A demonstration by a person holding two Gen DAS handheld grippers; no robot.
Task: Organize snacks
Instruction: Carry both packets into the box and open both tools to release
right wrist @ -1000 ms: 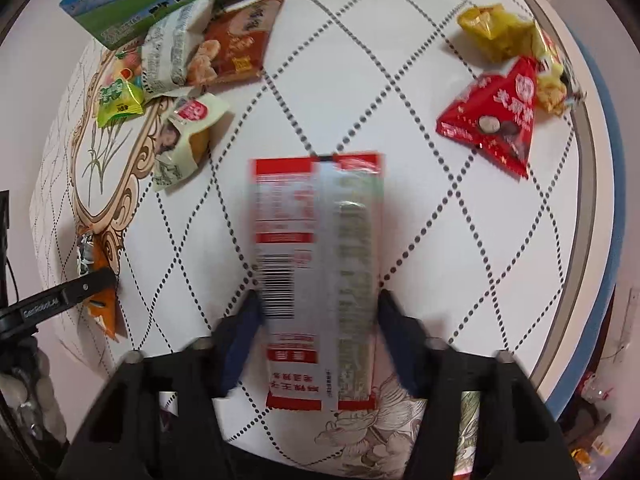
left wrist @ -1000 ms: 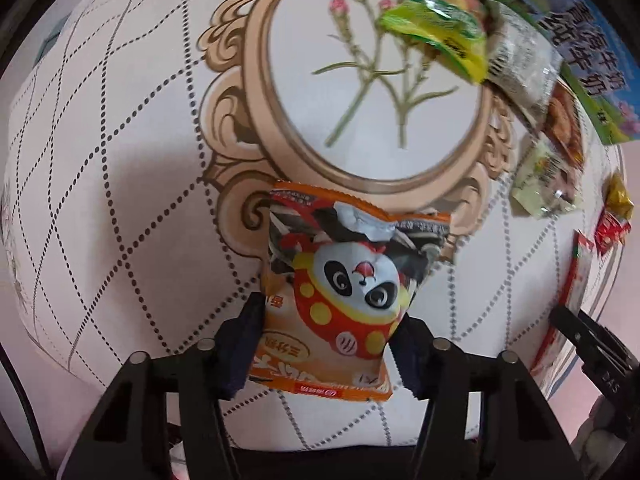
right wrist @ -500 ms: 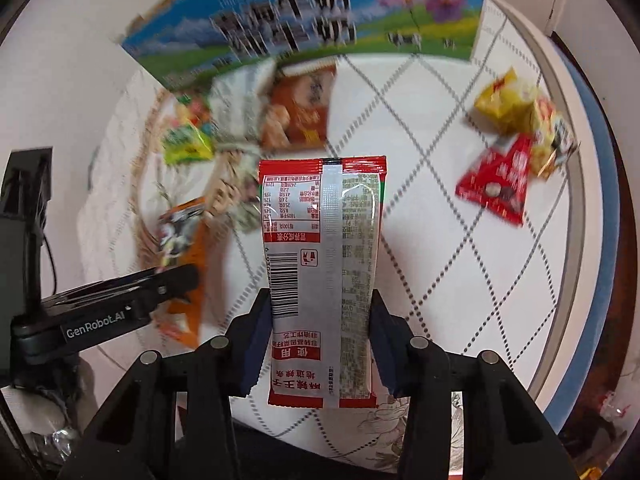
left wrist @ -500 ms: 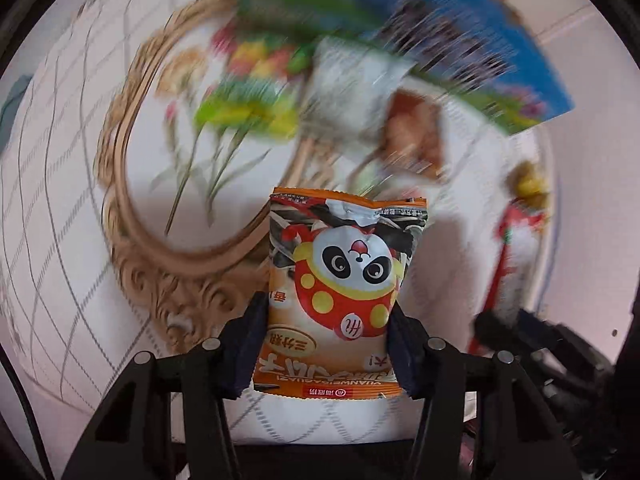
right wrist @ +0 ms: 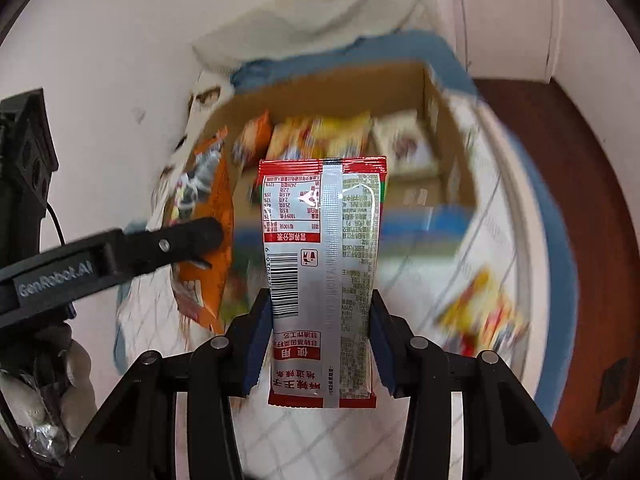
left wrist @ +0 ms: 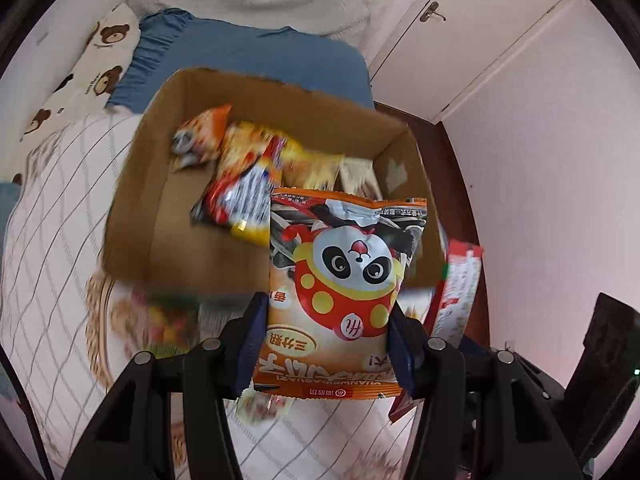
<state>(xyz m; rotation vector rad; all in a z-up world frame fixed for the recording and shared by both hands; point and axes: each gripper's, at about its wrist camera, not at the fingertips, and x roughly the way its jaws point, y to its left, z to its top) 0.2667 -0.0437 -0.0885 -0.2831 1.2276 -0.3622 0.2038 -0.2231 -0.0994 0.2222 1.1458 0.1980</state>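
Note:
My left gripper (left wrist: pixel 326 340) is shut on an orange panda snack bag (left wrist: pixel 340 292), held up in the air just before a brown cardboard box (left wrist: pixel 132 216). Several snack packets (left wrist: pixel 248 176) lie inside the box. My right gripper (right wrist: pixel 318 340) is shut on a red and silver snack packet (right wrist: pixel 324 264), its printed back facing the camera, also raised before the same cardboard box (right wrist: pixel 452 128). In the right wrist view the left gripper's finger (right wrist: pixel 176 240) and the orange bag (right wrist: pixel 208 216) show at the left. The red packet's edge (left wrist: pixel 460 284) shows at the right of the left wrist view.
The box stands on a round table with a white diamond-pattern cloth (left wrist: pixel 48 248). More snacks (right wrist: pixel 480 312) lie blurred on the cloth to the right. Behind the box are a blue cushion (left wrist: pixel 256 56), a bear-print pillow (left wrist: pixel 80 84) and a white door (left wrist: pixel 472 24).
Both grippers have risen from the table with their packets and tilted up. The view has swung from the cloth and loose snacks to the open cardboard box.

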